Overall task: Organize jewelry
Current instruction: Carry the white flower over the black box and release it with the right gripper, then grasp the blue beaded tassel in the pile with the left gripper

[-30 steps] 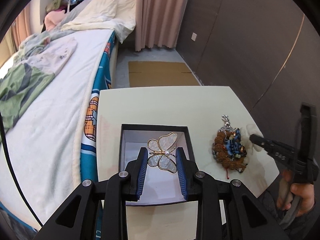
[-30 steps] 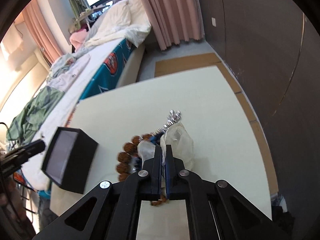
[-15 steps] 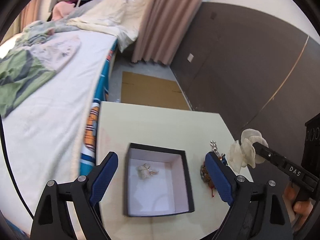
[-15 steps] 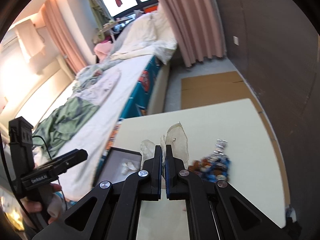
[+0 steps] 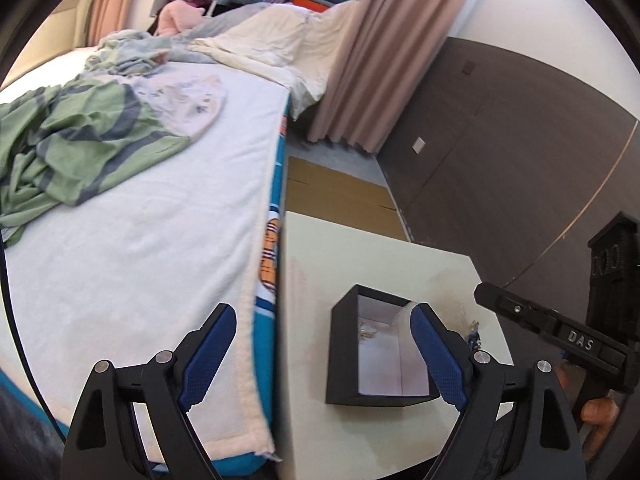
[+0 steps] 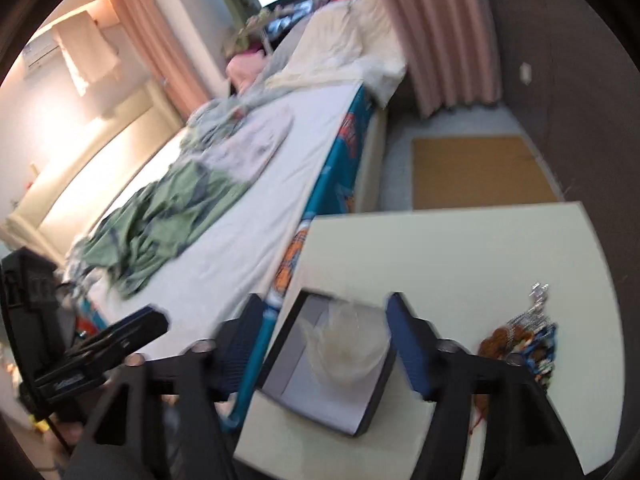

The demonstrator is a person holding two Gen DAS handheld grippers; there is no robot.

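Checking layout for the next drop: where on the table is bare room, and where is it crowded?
Free: the far half of the table, beyond the black box, and a strip between box and bed. Crowded: the right edge by the bead pile.

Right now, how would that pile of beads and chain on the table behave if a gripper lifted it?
The bead-and-chain pile looks loose and tangled, so it would probably sag and dangle rather than stay stiff. Strands might snag and lift together. Round beads could slip from the pads.
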